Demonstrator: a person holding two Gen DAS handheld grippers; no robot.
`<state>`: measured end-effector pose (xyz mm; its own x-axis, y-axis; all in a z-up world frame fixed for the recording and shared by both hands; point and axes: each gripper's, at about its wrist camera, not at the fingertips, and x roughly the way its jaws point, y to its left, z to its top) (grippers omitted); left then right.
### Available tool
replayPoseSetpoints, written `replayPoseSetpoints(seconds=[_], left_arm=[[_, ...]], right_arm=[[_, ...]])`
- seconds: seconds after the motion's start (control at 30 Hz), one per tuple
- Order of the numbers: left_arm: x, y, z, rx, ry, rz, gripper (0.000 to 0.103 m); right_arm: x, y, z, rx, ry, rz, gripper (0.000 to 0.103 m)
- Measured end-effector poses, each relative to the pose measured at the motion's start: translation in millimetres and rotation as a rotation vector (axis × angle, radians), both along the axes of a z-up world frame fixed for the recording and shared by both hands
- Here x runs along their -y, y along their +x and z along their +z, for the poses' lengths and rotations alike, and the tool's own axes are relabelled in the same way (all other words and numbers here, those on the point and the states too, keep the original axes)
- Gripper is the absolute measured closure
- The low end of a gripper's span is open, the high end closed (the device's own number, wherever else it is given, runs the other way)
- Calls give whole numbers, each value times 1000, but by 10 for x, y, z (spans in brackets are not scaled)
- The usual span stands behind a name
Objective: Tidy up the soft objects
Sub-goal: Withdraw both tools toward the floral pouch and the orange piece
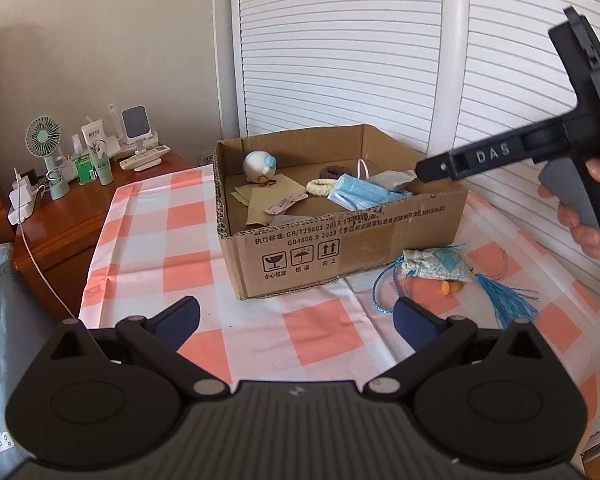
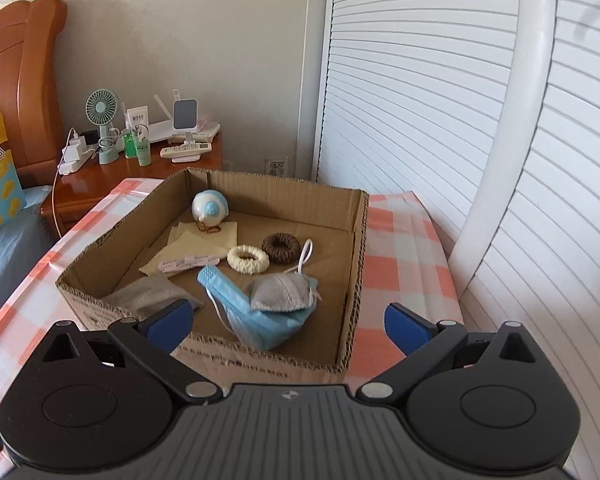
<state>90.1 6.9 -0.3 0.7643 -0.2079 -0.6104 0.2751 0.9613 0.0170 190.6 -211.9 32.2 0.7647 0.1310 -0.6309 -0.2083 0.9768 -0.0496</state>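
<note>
Both my grippers, left gripper [image 1: 296,322] and right gripper [image 2: 288,322], stand wide open and hold nothing; beside the cardboard box [image 1: 340,248], near the table's right edge, lies the sachet [image 1: 436,266]. It looks light and soft; I would pinch its cloth middle, not the tassel.

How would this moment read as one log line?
right gripper: open, empty | blue mask: in cardboard box | sachet: outside on table | left gripper: open
</note>
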Motion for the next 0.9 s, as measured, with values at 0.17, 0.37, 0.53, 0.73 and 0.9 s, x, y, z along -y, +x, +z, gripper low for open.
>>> replayPoseSetpoints(seconds=[0.17,0.37,0.53,0.73,0.9], left_arm=[[17,-32,0,-5,4,-5,1],[71,-23,-31,-21,12,-12,1],[141,-14,-60,-40,1,-36,1],[228,5,-87,-61,-2,-52,1],[327,35,-122,-69,35,-53,1]], right_arm=[[91,-243,-244,-19,-14,-62,0],[225,-513,-567,-51,-50,-150,0],[256,-660,-821,-88,-119,-188,0],[271,-658,-987,-96,-151,-197,0],[254,-627,-1009,-89,-119,-186,0]])
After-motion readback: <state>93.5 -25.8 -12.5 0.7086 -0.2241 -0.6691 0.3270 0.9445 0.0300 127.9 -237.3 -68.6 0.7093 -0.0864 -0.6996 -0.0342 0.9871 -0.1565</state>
